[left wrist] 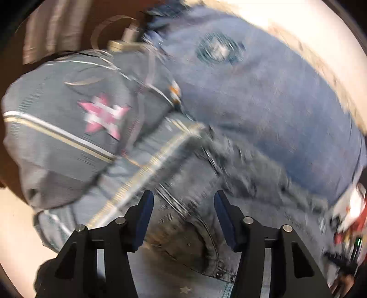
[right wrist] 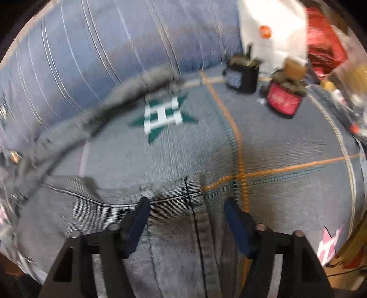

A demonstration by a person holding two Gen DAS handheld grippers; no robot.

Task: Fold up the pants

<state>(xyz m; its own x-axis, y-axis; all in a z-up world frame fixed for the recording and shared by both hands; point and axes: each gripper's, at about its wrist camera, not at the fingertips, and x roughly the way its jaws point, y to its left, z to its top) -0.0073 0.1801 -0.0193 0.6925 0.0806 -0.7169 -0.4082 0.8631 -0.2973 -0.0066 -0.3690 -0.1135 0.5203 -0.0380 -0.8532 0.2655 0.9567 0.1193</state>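
Blue-grey denim pants fill both views. In the left wrist view the pants [left wrist: 252,103] lie bunched on a pale table, with a pink star patch [left wrist: 103,115], a round worn patch [left wrist: 219,49] and a frayed edge [left wrist: 252,165]. My left gripper [left wrist: 182,206] is open, its blue-padded fingers spread just over the denim. In the right wrist view the pants [right wrist: 160,155] show a green star patch [right wrist: 164,114] and orange stitching [right wrist: 238,142]. My right gripper [right wrist: 185,213] is open, fingers on either side of a dark seam fold. Both views are motion-blurred.
A black jar [right wrist: 240,75] and a red jar [right wrist: 283,98] stand at the far right beside a white bag [right wrist: 273,29] and red clutter [right wrist: 325,41]. A brown surface with a metal fitting [left wrist: 123,43] lies at the upper left. Pale tabletop [left wrist: 298,20] borders the pants.
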